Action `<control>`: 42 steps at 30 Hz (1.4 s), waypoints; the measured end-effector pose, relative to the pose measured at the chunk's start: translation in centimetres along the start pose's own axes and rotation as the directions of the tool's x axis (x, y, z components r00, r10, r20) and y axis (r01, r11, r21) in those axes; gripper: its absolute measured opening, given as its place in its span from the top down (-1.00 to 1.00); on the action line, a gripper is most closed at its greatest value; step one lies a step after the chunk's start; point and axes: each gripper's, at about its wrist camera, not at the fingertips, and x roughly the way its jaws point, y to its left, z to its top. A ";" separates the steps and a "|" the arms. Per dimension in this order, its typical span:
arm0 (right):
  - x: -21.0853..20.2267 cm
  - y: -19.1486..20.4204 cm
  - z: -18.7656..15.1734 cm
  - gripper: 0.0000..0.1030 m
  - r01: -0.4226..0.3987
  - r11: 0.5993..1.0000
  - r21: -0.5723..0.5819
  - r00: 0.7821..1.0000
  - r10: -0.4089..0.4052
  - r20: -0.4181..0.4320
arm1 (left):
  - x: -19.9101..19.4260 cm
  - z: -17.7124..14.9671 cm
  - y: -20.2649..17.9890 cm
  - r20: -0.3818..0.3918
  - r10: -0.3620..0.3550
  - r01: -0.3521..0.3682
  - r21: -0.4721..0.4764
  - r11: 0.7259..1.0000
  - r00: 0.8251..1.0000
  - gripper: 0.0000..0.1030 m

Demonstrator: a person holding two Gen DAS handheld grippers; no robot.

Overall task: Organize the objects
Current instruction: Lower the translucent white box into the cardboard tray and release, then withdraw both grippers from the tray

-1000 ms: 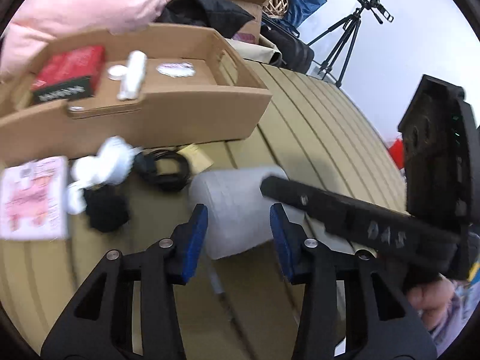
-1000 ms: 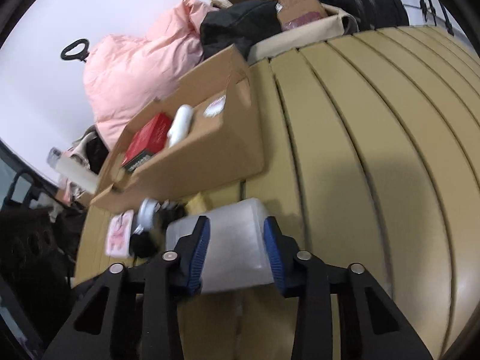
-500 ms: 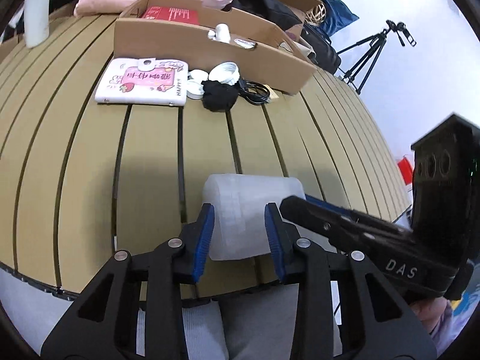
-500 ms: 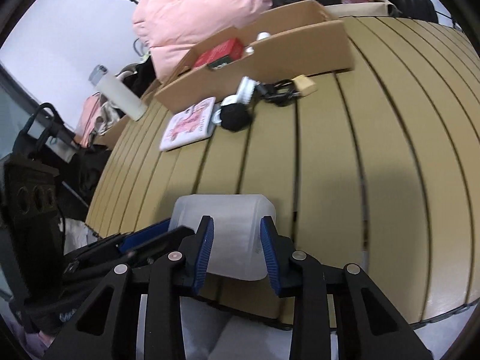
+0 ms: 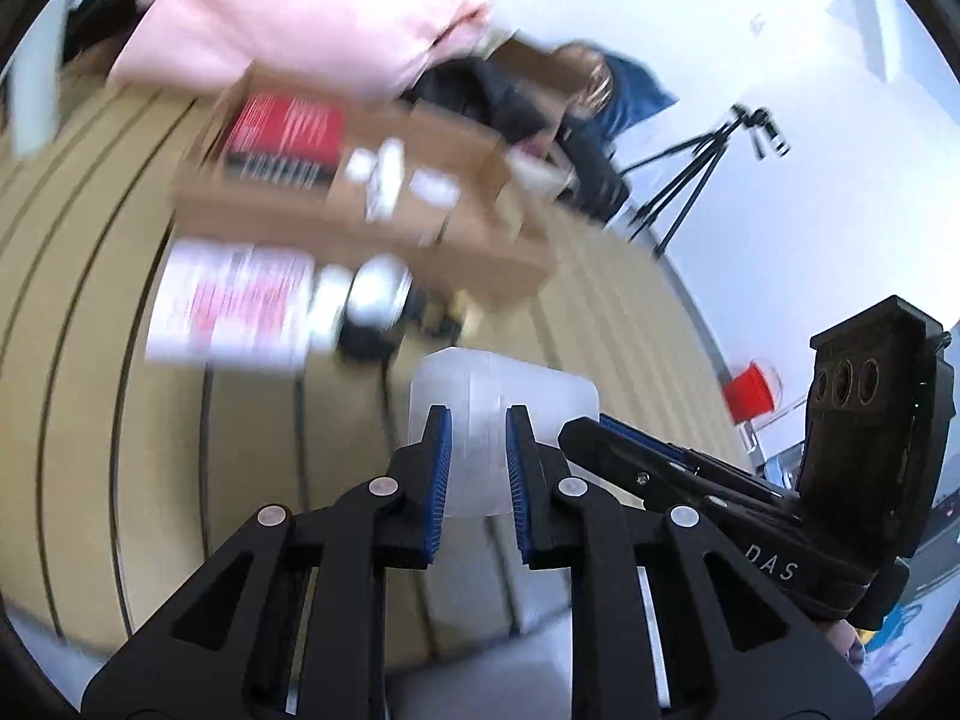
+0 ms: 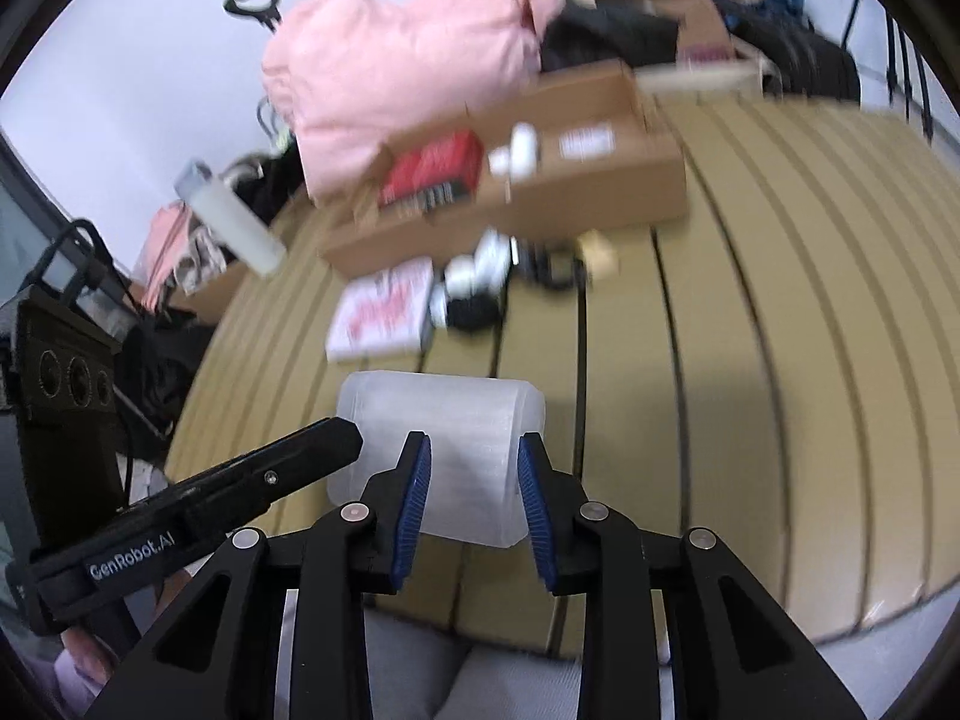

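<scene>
A translucent white plastic container (image 5: 498, 390) (image 6: 444, 414) hangs just above the near part of the slatted tan table (image 6: 750, 330). Both grippers hold it. My left gripper (image 5: 477, 420) is shut on its near edge, the blue pads pinching it tight. My right gripper (image 6: 474, 444) grips the same edge a little to the right, its jaws still closing with the container between the pads. Each gripper shows in the other's view: the right gripper (image 5: 600, 438) and the left gripper (image 6: 336, 438). A cardboard box (image 5: 372, 228) (image 6: 570, 192) lies across the table further back.
The box holds a red pack (image 6: 432, 171) and small white items. In front of it lie a pink-and-white booklet (image 6: 384, 315), white round pieces and a black cable (image 6: 480, 276). A pink coat (image 6: 408, 66), bags and a tripod (image 5: 696, 174) stand behind. A pale bottle (image 6: 231, 225) is at the left.
The container came back from beside the box to the table's near edge, carried by both grippers, and has since risen. The left jaws have narrowed on it markedly.
</scene>
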 end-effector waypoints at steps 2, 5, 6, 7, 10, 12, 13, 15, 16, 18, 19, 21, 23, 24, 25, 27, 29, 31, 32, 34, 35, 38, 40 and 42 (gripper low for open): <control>-0.3 -0.2 3.9 0.37 -0.003 1.000 -0.017 0.999 0.003 0.037 | 1.1 4.4 -1.0 0.025 -0.006 0.005 0.047 0.999 1.000 0.72; 0.5 -0.6 10.1 0.37 0.028 0.999 -0.045 0.997 -0.025 0.072 | 3.9 10.4 -1.0 0.018 -0.028 0.027 0.052 0.998 0.999 0.72; 1.2 -0.9 12.3 0.37 0.042 0.998 -0.053 0.996 -0.037 0.081 | 5.5 12.7 -0.6 0.014 -0.040 0.039 0.044 0.998 0.999 0.72; 2.3 -1.6 14.6 0.37 0.046 0.998 -0.043 0.996 -0.043 0.074 | 6.8 14.3 -0.3 0.004 -0.049 0.048 0.039 0.998 0.999 0.72; 5.3 -4.0 19.4 0.37 0.053 0.999 -0.002 0.998 -0.053 0.044 | 11.1 18.1 0.7 -0.044 -0.060 0.061 0.026 0.998 0.997 0.72; 7.5 -5.5 22.0 0.37 0.059 0.998 0.010 0.998 -0.059 0.020 | 13.8 19.6 1.2 -0.062 -0.031 0.035 0.051 0.998 0.998 0.72; 8.8 -6.1 23.0 0.37 0.067 0.998 0.009 0.998 -0.067 0.006 | 15.2 20.1 1.6 -0.083 -0.025 0.029 0.048 0.998 0.996 0.72; 11.5 -7.3 24.4 0.37 0.112 0.994 0.011 0.993 -0.111 -0.028 | 18.5 20.9 2.7 -0.130 -0.015 0.017 0.020 1.000 0.991 0.72; 12.9 -7.6 25.1 0.37 0.147 0.989 -0.005 0.988 -0.147 -0.042 | 20.1 21.0 3.3 -0.148 0.004 -0.001 0.019 1.000 0.989 0.72; 15.6 -8.4 25.7 0.36 0.193 0.981 -0.023 0.978 -0.194 -0.071 | 23.1 20.7 4.5 -0.184 0.060 -0.061 -0.002 0.998 0.981 0.74; 16.8 -8.9 25.6 0.36 0.211 0.977 -0.024 0.973 -0.212 -0.088 | 24.2 20.2 4.8 -0.206 0.080 -0.082 0.000 0.997 0.975 0.77; 18.9 -9.5 25.4 0.37 0.258 0.965 -0.041 0.959 -0.261 -0.108 | 24.5 19.7 5.4 -0.204 0.089 -0.097 -0.025 0.995 0.975 0.77; 18.9 -9.4 25.1 0.34 0.235 0.970 -0.058 0.966 -0.240 -0.097 | 22.9 19.6 5.4 -0.179 0.041 -0.049 -0.037 0.998 0.983 0.66; 18.8 -9.3 25.0 0.31 0.229 0.971 -0.067 0.966 -0.235 -0.107 | 21.9 19.7 5.2 -0.168 0.027 -0.034 -0.038 0.999 0.985 0.44; 18.4 -9.0 24.8 0.29 0.221 0.972 -0.082 0.968 -0.229 -0.104 | 20.8 19.8 5.0 -0.149 0.012 -0.018 -0.039 0.999 0.989 0.41; 16.8 -8.1 24.7 -0.05 0.225 0.967 -0.119 0.968 -0.235 -0.082 | 17.7 20.0 3.9 -0.102 -0.020 0.018 -0.019 1.000 0.995 0.35; 14.1 -6.9 24.5 -0.41 0.210 0.967 -0.146 0.975 -0.218 -0.040 | 14.0 19.9 2.5 -0.062 0.001 0.002 0.034 0.999 0.998 0.28; 10.3 -5.6 23.9 -0.49 0.186 0.968 -0.168 0.982 -0.188 0.001 | 9.6 19.1 1.2 -0.012 0.065 -0.064 0.096 0.993 0.998 -0.03; 8.3 -5.0 23.4 -0.49 0.179 0.967 -0.182 0.984 -0.178 0.020 | 7.3 18.6 0.6 0.022 0.120 -0.122 0.130 0.984 0.993 -0.14; 3.8 -3.7 21.7 -0.51 0.182 0.961 -0.208 0.983 -0.176 0.046 | 2.4 17.0 -0.4 0.122 0.253 -0.272 0.190 0.943 0.960 -0.28; 2.3 -3.3 21.1 -0.54 0.182 0.959 -0.215 0.983 -0.176 0.047 | -0.7 16.0 -0.9 0.180 0.298 -0.333 0.213 0.918 0.937 -0.28; -3.8 -2.0 19.0 -0.55 0.175 0.958 -0.227 0.984 -0.166 0.060 | -7.2 14.2 -2.1 0.230 0.400 -0.451 0.243 0.859 0.887 -0.29; -7.7 -0.6 17.6 -0.55 0.175 0.951 -0.256 0.984 -0.159 0.081 | -10.8 13.8 -3.0 0.239 0.461 -0.513 0.253 0.821 0.855 -0.31; -11.5 0.8 16.4 -0.57 0.162 0.942 -0.293 0.986 -0.139 0.096 | -15.3 13.7 -4.1 0.270 0.522 -0.583 0.253 0.772 0.809 -0.33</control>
